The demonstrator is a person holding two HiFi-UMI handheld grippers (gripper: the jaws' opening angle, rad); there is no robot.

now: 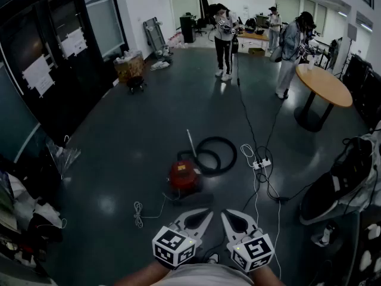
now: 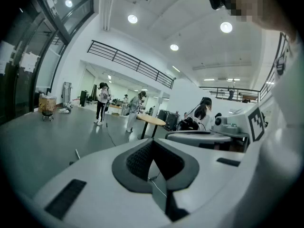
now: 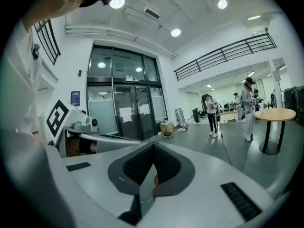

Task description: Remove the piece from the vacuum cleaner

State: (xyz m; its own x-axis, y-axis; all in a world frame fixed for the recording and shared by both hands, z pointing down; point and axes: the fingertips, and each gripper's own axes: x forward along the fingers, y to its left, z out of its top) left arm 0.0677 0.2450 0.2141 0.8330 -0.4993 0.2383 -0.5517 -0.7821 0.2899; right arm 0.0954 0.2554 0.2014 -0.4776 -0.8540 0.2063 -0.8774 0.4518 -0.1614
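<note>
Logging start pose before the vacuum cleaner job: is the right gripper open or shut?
Shut. In its own view the right gripper has its jaw tips meeting, with nothing held between them.

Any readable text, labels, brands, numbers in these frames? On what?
No text here is legible.
White paper sheets on the dark glass doors: print too small to read.
Blue wall sign beside those doors: blurred, unreadable.
Black-and-white square markers: code patterns, no words.
Round red vacuum cleaner: no label visible.
</note>
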